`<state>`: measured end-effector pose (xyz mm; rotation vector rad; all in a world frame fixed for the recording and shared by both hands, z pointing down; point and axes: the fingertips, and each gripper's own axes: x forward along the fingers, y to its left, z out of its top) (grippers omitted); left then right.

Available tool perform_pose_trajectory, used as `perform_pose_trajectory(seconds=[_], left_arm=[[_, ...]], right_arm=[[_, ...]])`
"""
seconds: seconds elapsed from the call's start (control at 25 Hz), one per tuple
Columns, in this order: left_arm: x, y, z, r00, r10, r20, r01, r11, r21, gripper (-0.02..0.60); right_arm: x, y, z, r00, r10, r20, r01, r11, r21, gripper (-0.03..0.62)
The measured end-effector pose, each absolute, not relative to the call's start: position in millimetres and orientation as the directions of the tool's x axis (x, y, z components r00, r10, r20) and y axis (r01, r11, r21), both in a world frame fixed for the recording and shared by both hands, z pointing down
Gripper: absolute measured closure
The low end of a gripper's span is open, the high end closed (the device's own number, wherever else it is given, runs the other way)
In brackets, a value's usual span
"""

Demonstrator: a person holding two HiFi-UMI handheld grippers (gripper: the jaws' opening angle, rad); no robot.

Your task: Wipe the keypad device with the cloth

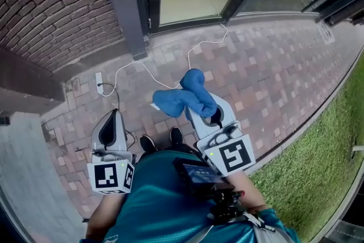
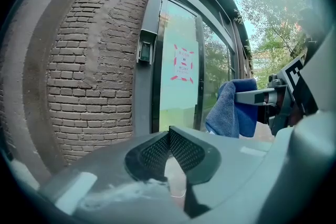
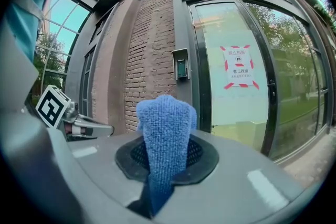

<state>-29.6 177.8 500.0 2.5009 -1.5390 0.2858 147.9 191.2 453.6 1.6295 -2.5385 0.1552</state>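
I judge this to be the approach step: the cloth is in hand, but no wiping has begun. My right gripper (image 3: 165, 157) has its fingers clenched on the blue cloth (image 3: 165, 123), which stands up from between them in a thick fold and hangs loose over the front in the head view. My left gripper (image 2: 169, 136) has its fingers pressed together on nothing.

The keypad (image 3: 181, 68) is a small box fixed to the dark door frame (image 3: 184, 18), between the brick wall (image 3: 149, 60) and the glass door (image 3: 236, 34), which carries a red-and-white notice (image 3: 239, 67). It sits ahead of both grippers and well apart from the cloth.

The next move, as I see it, calls for stepping in and bringing the right gripper forward until the free fold of cloth lies flat on the keypad face. Then I'd stroke across it with light pressure, so the buttons are not pushed hard. The left gripper has no part to play unless the cloth slips.

No container shows in any view. Below me is only brick paving (image 1: 273, 77), with a thin white cable (image 1: 153, 74) lying across it.
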Motion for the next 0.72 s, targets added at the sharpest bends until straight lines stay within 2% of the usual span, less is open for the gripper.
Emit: perform_pose_trajectory(seconds=[0.72], left_arm=[[-13, 169, 502, 0.47, -0.843, 0.262, -0.88, -0.471, 0.064, 0.588]], right_arm=[[165, 186, 457, -0.401, -0.902, 0.159, -0.913, 0.407, 0.008, 0.554]])
